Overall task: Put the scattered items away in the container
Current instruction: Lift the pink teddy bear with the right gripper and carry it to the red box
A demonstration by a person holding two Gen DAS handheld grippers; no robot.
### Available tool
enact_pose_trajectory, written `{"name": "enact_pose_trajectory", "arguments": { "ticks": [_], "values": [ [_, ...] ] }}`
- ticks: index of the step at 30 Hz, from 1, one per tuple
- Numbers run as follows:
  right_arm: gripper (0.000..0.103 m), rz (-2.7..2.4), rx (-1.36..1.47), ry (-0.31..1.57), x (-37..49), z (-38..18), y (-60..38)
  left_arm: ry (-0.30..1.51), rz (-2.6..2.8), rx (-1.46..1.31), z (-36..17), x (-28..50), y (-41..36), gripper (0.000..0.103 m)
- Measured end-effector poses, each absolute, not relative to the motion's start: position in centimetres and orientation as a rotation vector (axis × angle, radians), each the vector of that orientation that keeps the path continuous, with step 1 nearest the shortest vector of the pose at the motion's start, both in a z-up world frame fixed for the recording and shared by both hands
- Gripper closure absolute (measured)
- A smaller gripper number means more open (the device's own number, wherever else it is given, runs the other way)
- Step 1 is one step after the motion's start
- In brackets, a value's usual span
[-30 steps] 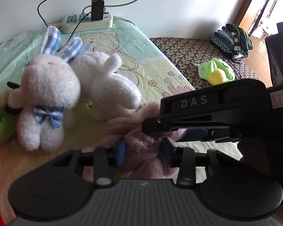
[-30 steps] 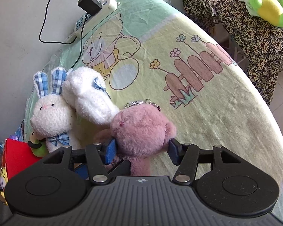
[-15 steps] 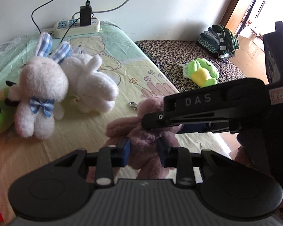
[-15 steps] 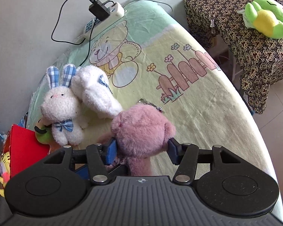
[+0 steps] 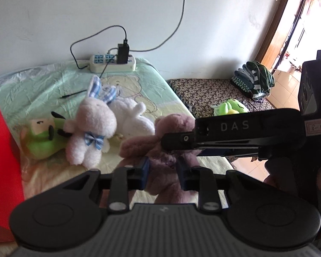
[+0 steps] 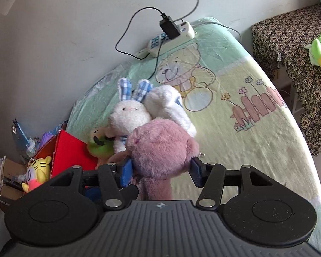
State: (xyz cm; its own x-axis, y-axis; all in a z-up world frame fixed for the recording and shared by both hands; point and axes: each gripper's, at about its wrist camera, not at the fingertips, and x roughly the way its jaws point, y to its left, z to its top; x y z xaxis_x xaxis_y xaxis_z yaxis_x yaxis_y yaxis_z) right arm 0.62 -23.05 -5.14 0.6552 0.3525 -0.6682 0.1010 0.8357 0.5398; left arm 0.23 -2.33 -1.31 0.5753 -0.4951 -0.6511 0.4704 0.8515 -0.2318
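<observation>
— Well, what have your tongs got hold of?

— My right tongs (image 6: 160, 171) are clamped on the head of the pink plush bear (image 6: 160, 147), one blue pad on each side of it. My left tongs (image 5: 163, 170) are pinched on the same bear (image 5: 160, 156) lower down, around its body, with the jaws set narrow.

— Is the bear lying on the bed?

— Hard to say. It sits between both pairs of tongs above the bedsheet (image 6: 256, 145), and I cannot tell whether any part of it touches the sheet. In my left view the right tongs' black arm crosses in front of it.

— And the container?

— The red box (image 6: 68, 152) stands at the left edge of the bed. A yellow tiger toy (image 6: 37, 169) shows just beside its left side; whether it is inside I cannot tell.

— What else is scattered?

— A white rabbit (image 5: 92, 126) with checked blue ears and a bow sits near the box, a second white plush (image 5: 131, 117) lies touching it from behind, and a green plush (image 5: 42, 139) lies beside the rabbit, nearest the box. A power strip (image 5: 113, 63) rests by the wall, and a green frog toy (image 5: 231, 108) lies well apart on a patterned cloth.
</observation>
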Motion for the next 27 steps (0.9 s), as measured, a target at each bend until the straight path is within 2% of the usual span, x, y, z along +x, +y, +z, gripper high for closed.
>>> {"name": "enact_pose_trajectory", "arguments": {
  "ticks": [14, 27],
  "values": [
    [0.047, 0.370, 0.500, 0.721, 3.1, 1.5, -11.3, 0.577, -0.385, -0.055, 5.4, -1.6, 9.7, 0.075],
    [0.046, 0.466, 0.435, 0.704, 6.4, 2.5, -0.2, 0.546, -0.276, -0.091, 6.2, -0.3, 21.0, 0.075]
  ]
}}
